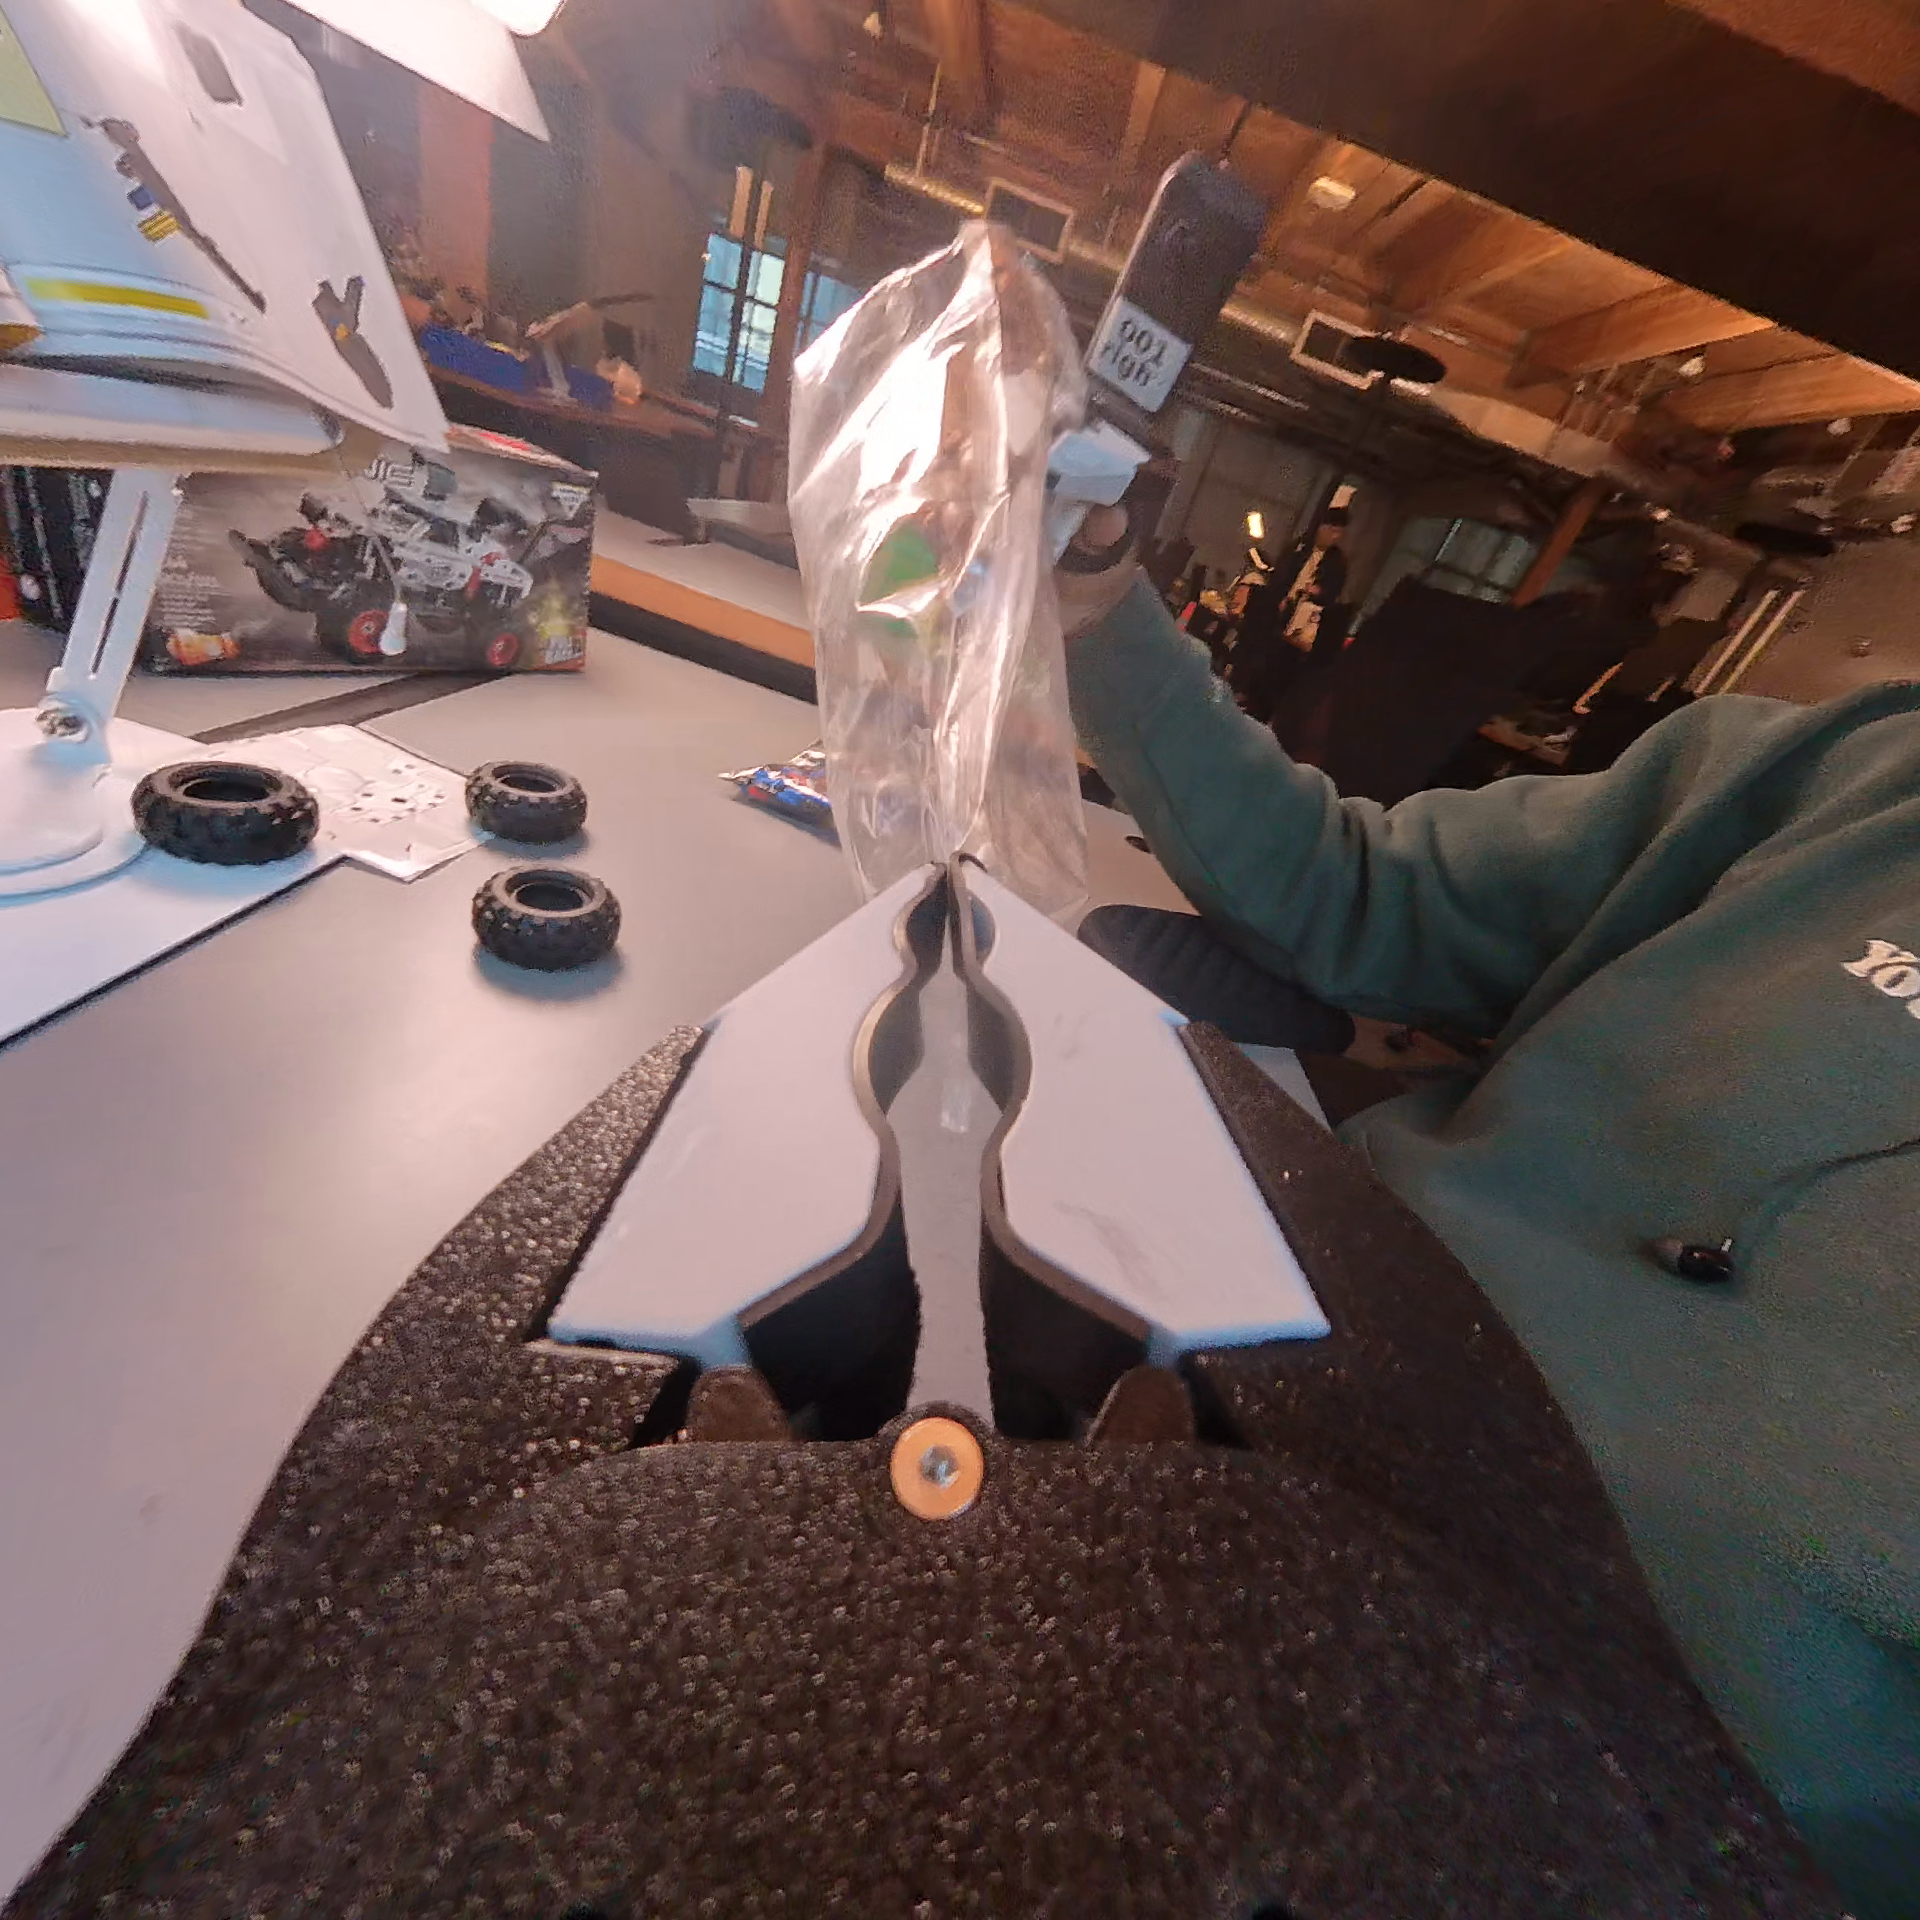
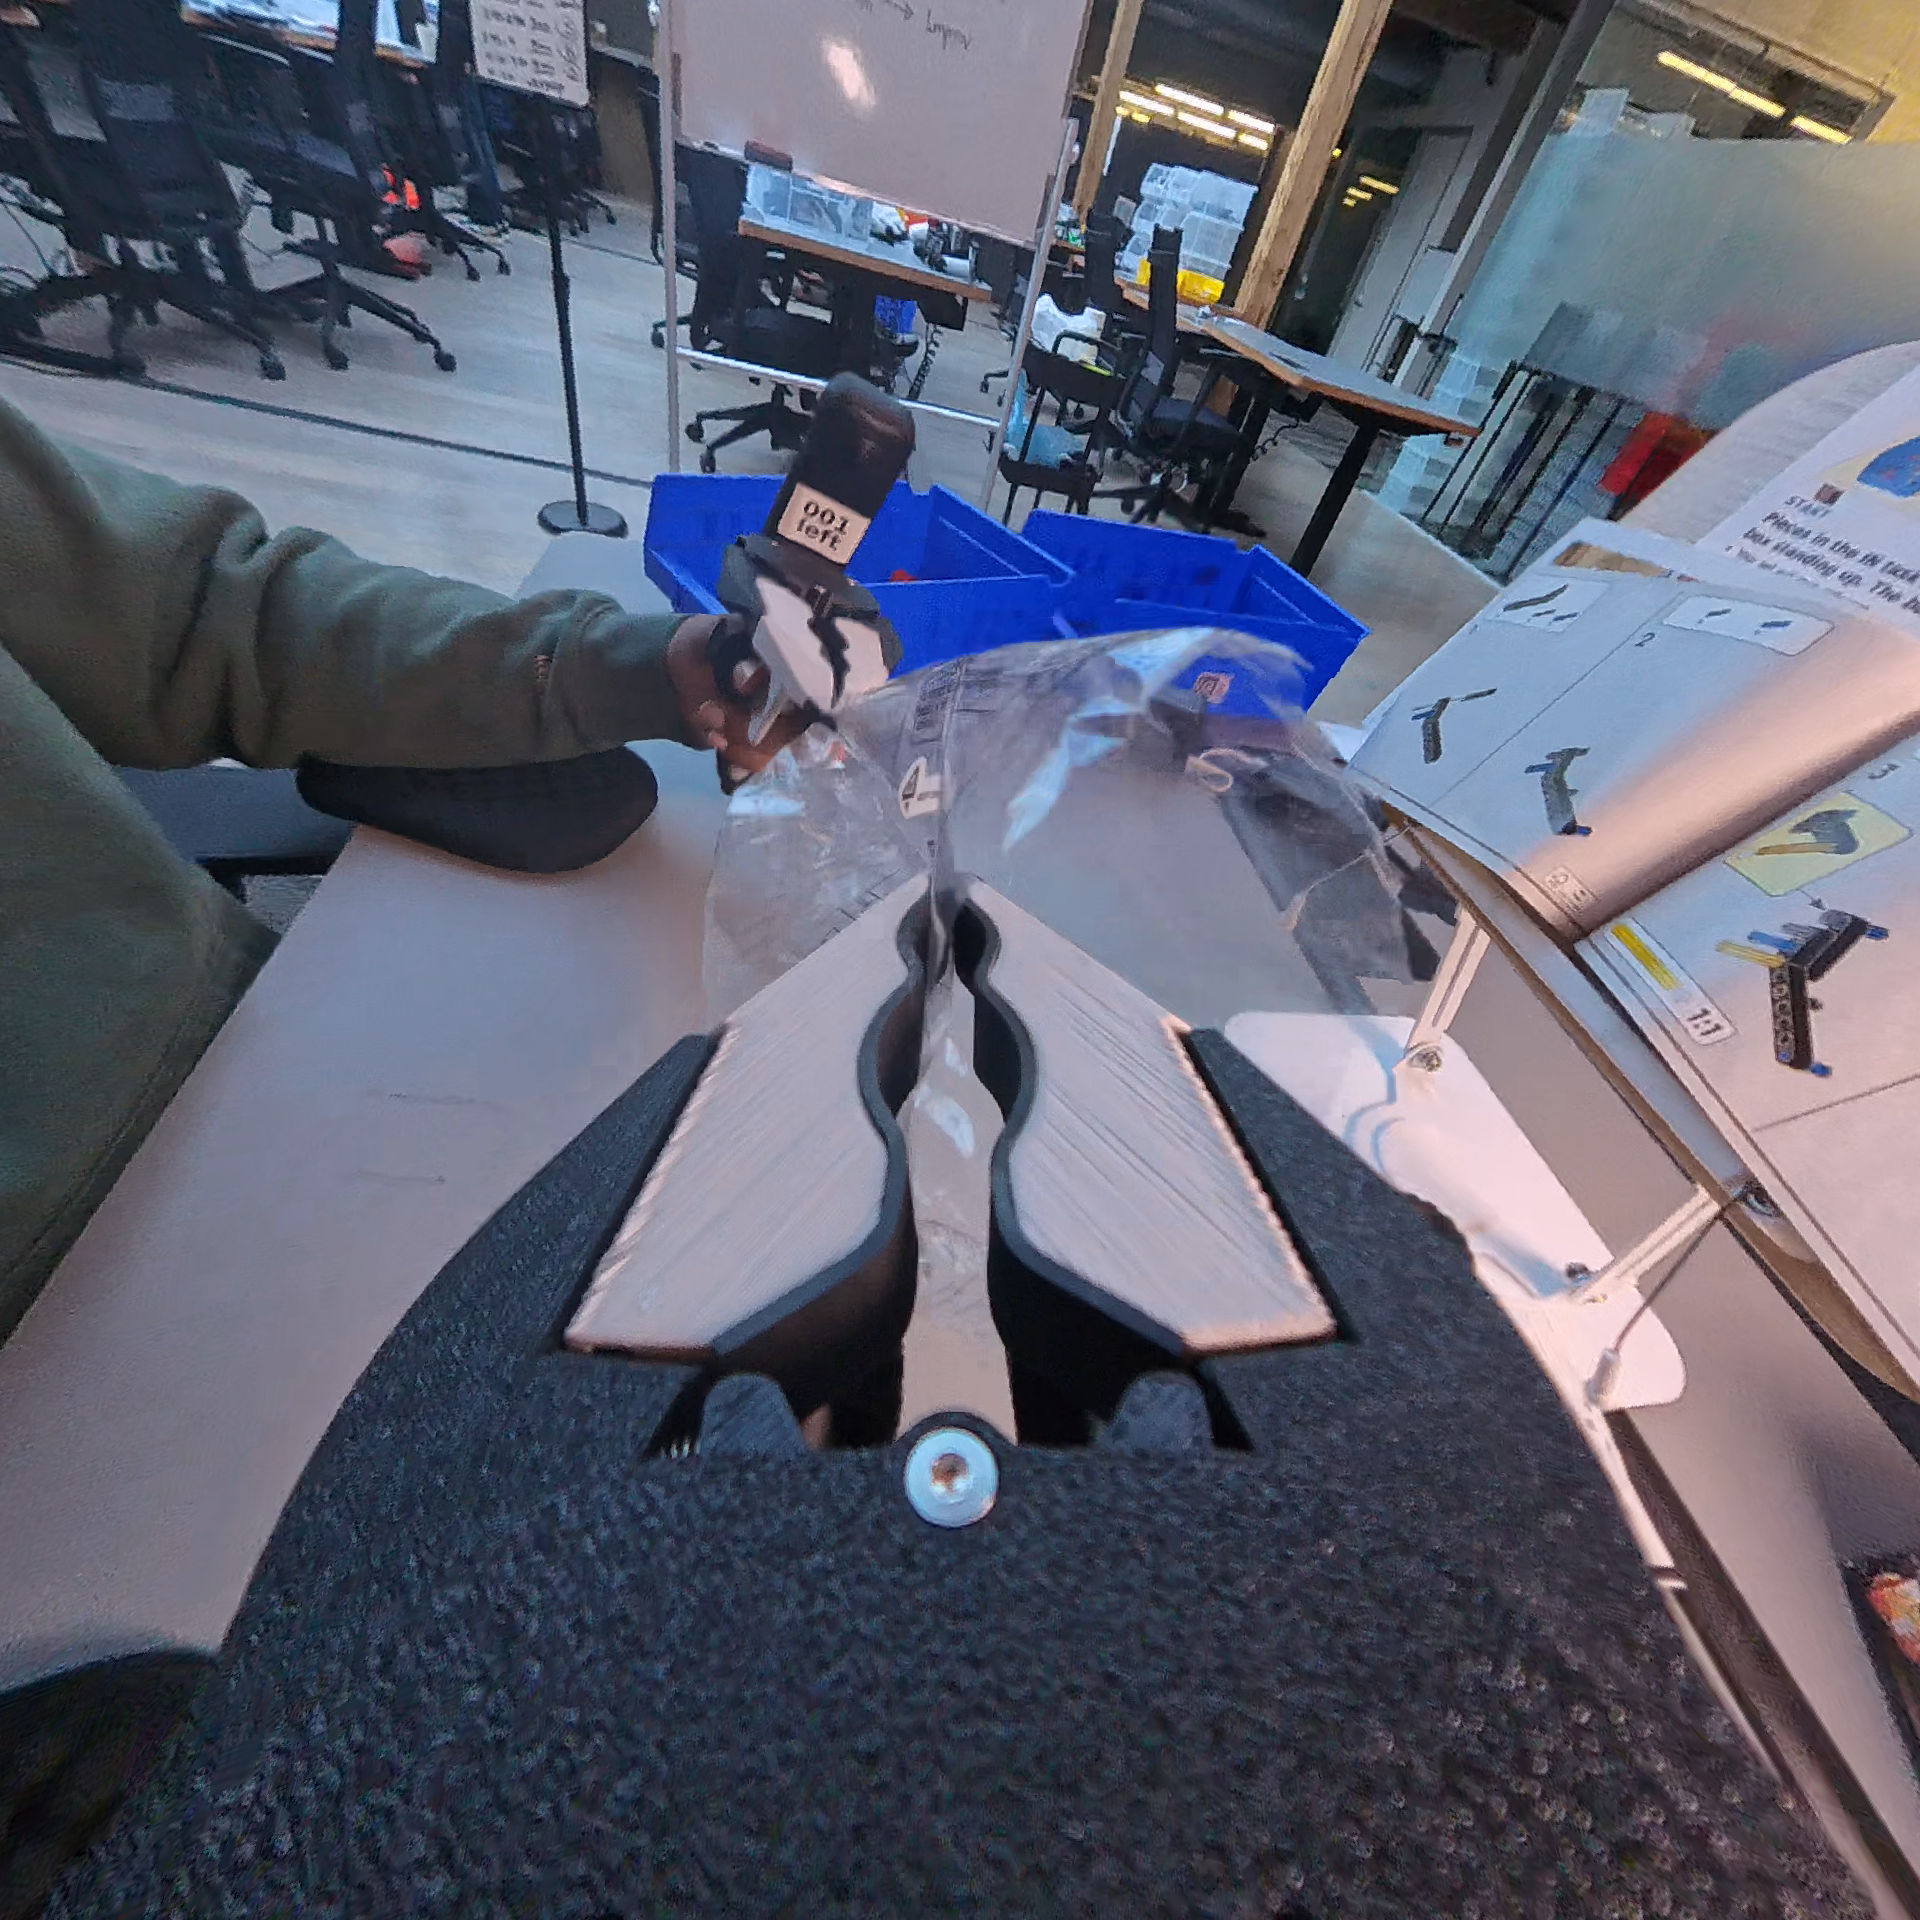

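Left tongs: pinching one edge of a clear plastic bag — raised above the grey desk.
Right tongs: gripping the bag's other edge.
Nearby: three black tyres lying on the desk.

The left gripper has its jaws closed on the bottom edge of a clear plastic bag, which rises above the grey counter. The right gripper, farther off in a hand with a green sleeve, pinches the bag's upper edge. Three black tyres lie to the left, near a toy-truck box and a white stand holding an open booklet.
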The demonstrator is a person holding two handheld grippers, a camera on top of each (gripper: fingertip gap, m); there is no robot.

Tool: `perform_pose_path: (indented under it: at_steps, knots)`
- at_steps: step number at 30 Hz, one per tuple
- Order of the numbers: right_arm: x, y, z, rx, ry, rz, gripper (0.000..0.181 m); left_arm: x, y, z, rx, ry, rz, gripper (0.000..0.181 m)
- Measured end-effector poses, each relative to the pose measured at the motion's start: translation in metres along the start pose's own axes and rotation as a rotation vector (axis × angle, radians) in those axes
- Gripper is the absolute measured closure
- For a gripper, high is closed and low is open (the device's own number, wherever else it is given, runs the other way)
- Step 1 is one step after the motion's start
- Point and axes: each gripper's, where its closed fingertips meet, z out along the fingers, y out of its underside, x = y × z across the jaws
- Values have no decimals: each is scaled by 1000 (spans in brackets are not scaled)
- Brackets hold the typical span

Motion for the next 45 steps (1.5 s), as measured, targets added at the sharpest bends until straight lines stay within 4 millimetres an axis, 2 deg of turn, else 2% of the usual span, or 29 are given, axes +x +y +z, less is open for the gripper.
perform_pose_path:
  at_steps: [3,7,10,12,15,18,19,20,21,22,25,29,30,32,33,34,35,38,40,42,43,45]
  knots:
    - [-3,5,-4,9,-41,28,181,0,3,3,-27,26,12,181]
    - [-10,0,-11,36,-96,67,181,-3,-13,2,66,23,-56,181]
    - [-15,11,-4,4,-135,99,181,-32,-22,0,165,-58,-357,181]
    - [-12,18,3,-28,-125,103,181,-43,-18,-5,181,-80,-420,181]
    - [-6,23,8,-39,-110,125,181,-42,-19,-12,169,-97,-335,181]
    - [15,25,2,-18,-9,170,181,-31,-16,-11,151,-67,-267,181]
    - [17,22,-2,9,-3,181,181,-31,-16,-12,174,-64,-268,171]
    - [18,19,-7,31,6,187,181,-28,-13,-10,171,-52,-279,152]
    - [19,18,-10,39,16,191,181,-24,-6,-5,140,-31,-285,140]
    - [20,17,-12,43,22,190,181,-20,2,3,100,-20,-274,136]
    - [17,11,-14,73,10,188,181,-31,25,27,-21,-117,-189,132]
    - [12,4,-13,105,-16,190,181,-55,29,41,-45,-225,-161,136]
    - [12,4,-13,106,-16,189,181,-55,29,43,-44,-206,-169,142]
    - [12,4,-14,112,-20,187,181,-46,24,43,-22,-151,-155,177]
    - [13,3,-18,129,-23,179,181,-40,18,40,-8,-131,-132,181]
    - [17,2,-26,154,-15,171,181,-36,11,33,19,-117,-119,181]
    - [21,15,-28,114,-11,176,181,-26,2,28,60,-58,-124,181]
    - [31,30,-30,150,-30,258,181,-17,16,33,15,-34,-117,181]
    - [31,29,-34,160,-43,267,181,-2,20,38,-19,35,-123,181]
    - [25,26,-35,140,-54,259,181,-2,23,38,-44,9,-92,181]
    - [21,25,-33,127,-61,244,181,-5,20,36,-36,-12,-80,172]
    - [15,22,-28,115,-78,227,181,-10,9,32,7,-23,-95,143]
